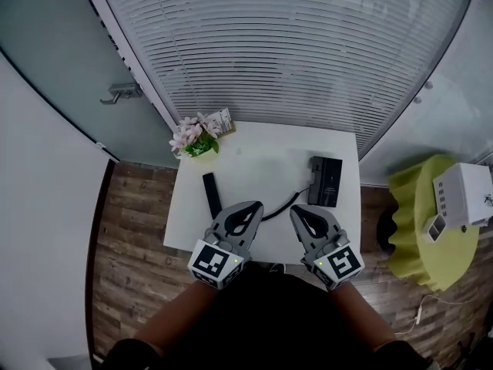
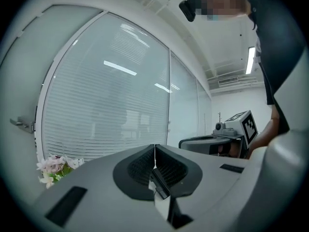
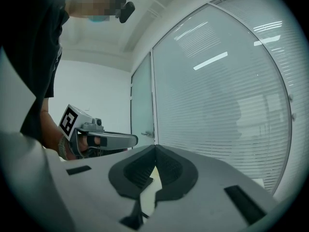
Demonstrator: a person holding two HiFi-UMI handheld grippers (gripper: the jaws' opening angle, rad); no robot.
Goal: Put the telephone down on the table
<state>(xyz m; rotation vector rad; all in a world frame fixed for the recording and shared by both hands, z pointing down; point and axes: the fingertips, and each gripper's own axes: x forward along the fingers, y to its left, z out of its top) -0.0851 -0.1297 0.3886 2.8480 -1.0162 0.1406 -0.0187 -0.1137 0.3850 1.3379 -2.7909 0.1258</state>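
Jaws of left hand-held gripper [image 1: 253, 205] pressed together, nothing between them. Right hand-held gripper [image 1: 297, 210] likewise: jaws together, empty. Both are above the near edge of the white bench [image 1: 262, 160]. Telephone handset [image 1: 211, 195] lies flat on the bench, just left of left hand-held gripper. Telephone base [image 1: 325, 181] sits ahead-right of right hand-held gripper. Black cord [image 1: 279, 209] passes between the two tips. Flower pot [image 1: 194, 139] stands beyond the handset.

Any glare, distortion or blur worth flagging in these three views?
Head view: sharp, evenly lit; blinds bow outward from lens distortion. Left gripper view: heavy fisheye, dark corners, bright streaks of glare on the glass wall. Right gripper view: same fisheye and glare.
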